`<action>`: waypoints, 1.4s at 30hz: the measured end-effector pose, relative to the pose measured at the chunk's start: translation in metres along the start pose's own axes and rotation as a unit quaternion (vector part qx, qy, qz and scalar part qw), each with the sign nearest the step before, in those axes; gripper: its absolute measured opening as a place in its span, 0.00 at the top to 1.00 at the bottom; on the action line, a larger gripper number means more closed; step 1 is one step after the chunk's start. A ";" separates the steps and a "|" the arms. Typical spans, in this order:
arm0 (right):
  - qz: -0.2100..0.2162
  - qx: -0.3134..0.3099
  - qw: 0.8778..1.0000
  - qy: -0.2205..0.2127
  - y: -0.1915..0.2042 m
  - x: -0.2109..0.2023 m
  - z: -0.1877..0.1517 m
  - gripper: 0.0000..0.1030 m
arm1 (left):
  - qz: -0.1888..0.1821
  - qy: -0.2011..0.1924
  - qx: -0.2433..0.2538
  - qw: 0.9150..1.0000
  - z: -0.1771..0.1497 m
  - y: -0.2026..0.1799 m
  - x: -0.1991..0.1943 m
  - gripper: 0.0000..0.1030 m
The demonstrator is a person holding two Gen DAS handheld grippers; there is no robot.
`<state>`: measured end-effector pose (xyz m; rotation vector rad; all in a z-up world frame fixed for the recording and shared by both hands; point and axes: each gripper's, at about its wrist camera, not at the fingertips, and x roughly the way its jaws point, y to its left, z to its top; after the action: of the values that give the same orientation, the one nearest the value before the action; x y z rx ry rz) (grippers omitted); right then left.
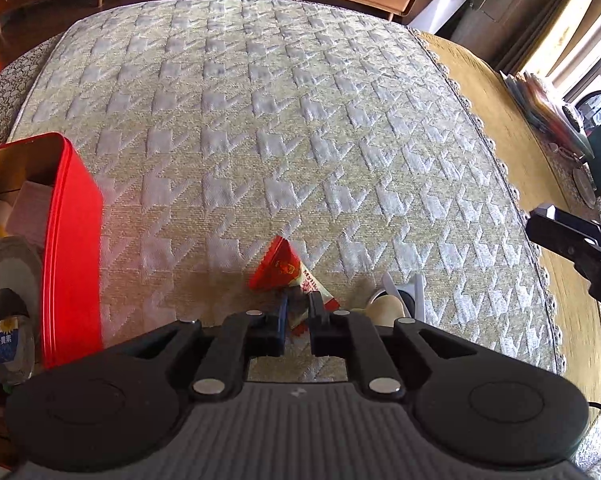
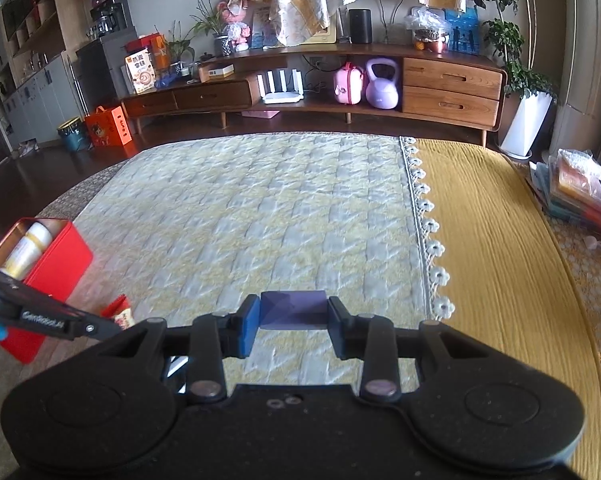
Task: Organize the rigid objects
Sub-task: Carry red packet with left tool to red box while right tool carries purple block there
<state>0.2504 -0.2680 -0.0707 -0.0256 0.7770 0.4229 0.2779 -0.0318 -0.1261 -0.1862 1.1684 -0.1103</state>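
Note:
My left gripper (image 1: 298, 308) is shut on a red and white snack packet (image 1: 285, 270), held just above the quilted cloth. A red tin box (image 1: 74, 240) stands open at the left, holding a white bottle (image 2: 26, 250), a pinkish block (image 1: 30, 210) and a clear tape roll (image 1: 8, 280). My right gripper (image 2: 293, 316) is shut on a dark purple block (image 2: 293, 309) above the cloth. The left gripper (image 2: 118, 326) and packet (image 2: 122, 314) show at the right wrist view's left edge, beside the tin (image 2: 62, 264).
A cream-coloured object with white pieces (image 1: 396, 300) lies just right of the left gripper. The quilted cloth (image 1: 280, 120) covers a yellow tablecloth (image 2: 500, 260). A stack of packets (image 2: 580, 192) lies at the far right. A wooden TV cabinet (image 2: 448, 92) stands beyond.

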 end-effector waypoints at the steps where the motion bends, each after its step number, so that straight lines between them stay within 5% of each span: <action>1: 0.001 0.001 1.000 -0.001 0.000 -0.002 -0.002 0.66 | 0.003 0.000 -0.004 1.000 0.000 0.000 0.000 0.85; 6: 0.008 0.004 1.000 -0.001 -0.003 -0.005 -0.008 0.66 | -0.004 -0.017 -0.029 0.999 0.008 0.005 -0.011 0.68; 8: 0.011 0.008 1.000 -0.003 -0.005 -0.005 -0.010 0.66 | 0.003 -0.023 -0.034 0.999 0.011 0.004 -0.012 0.39; 9: 0.010 0.010 1.000 -0.004 -0.005 -0.006 -0.011 0.66 | 0.015 -0.031 -0.033 0.999 0.010 0.001 -0.012 0.39; 19: 0.004 0.020 1.000 -0.008 -0.018 -0.014 -0.022 0.66 | 0.077 -0.040 -0.018 0.996 0.005 -0.029 0.005 0.39; 27: 0.004 0.024 1.000 -0.006 -0.024 -0.016 -0.028 0.66 | 0.106 -0.049 -0.003 0.993 0.001 -0.038 0.012 0.72; 29: 0.004 0.025 1.000 -0.004 -0.025 -0.016 -0.029 0.66 | 0.104 -0.055 -0.003 0.993 -0.001 -0.041 0.012 0.82; 42: 0.008 0.020 1.000 0.001 -0.011 -0.026 -0.032 0.66 | 0.048 -0.081 0.000 0.996 0.005 -0.013 -0.024 0.83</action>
<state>0.2168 -0.2931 -0.0776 0.0168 0.7878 0.4223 0.2733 -0.0400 -0.0995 -0.1357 1.0141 -0.0107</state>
